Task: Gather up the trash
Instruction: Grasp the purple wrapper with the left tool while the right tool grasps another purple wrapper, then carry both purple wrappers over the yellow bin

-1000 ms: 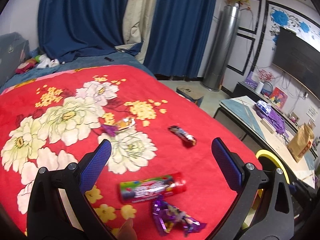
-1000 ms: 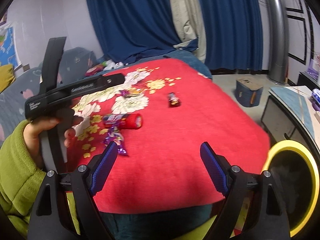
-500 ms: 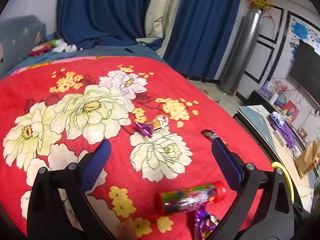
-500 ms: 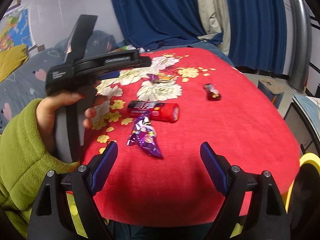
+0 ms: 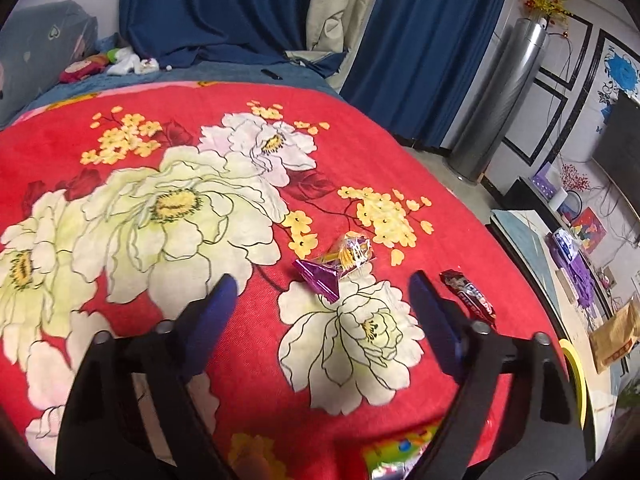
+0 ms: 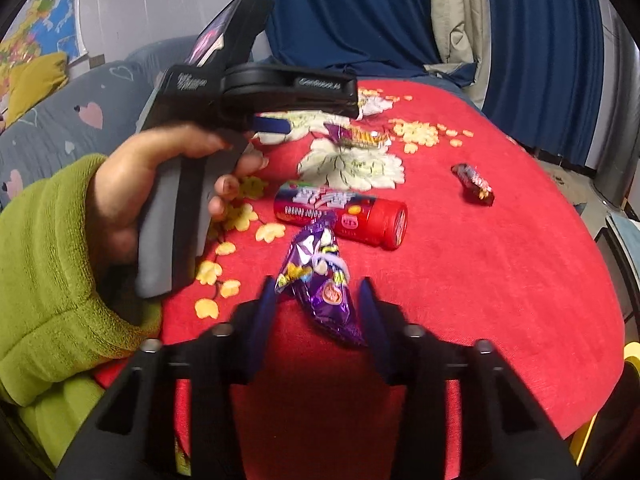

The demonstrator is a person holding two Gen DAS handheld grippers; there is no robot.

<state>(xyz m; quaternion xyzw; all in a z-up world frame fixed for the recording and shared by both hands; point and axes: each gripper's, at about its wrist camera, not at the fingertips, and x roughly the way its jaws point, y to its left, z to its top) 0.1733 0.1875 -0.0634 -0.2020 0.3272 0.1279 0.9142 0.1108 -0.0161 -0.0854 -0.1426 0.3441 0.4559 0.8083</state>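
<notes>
Trash lies on a red flowered blanket (image 5: 120, 208). My left gripper (image 5: 320, 292) is open above the blanket, just short of a purple and yellow crumpled wrapper (image 5: 340, 264). A dark red candy bar wrapper (image 5: 470, 298) lies right of its right finger. My right gripper (image 6: 320, 300) is half closed around a purple snack bag (image 6: 320, 280), jaws either side, not clearly touching. A red candy tube (image 6: 340, 212) lies just beyond it. The crumpled wrapper (image 6: 356, 136) and the candy bar wrapper (image 6: 472, 182) also show in the right wrist view, as does the left gripper's body (image 6: 256, 96).
A yellow-rimmed bin (image 5: 574, 376) stands off the blanket's right edge, also at the right wrist view's lower right (image 6: 628, 352). A low table (image 5: 560, 264) with clutter stands right. Blue curtains (image 5: 240, 8) hang behind. My green-sleeved left arm (image 6: 48, 264) fills the left.
The left gripper moved forward over the blanket toward the crumpled wrapper, the tube dropping below view. The right gripper moved down to the purple bag and its jaws narrowed around it.
</notes>
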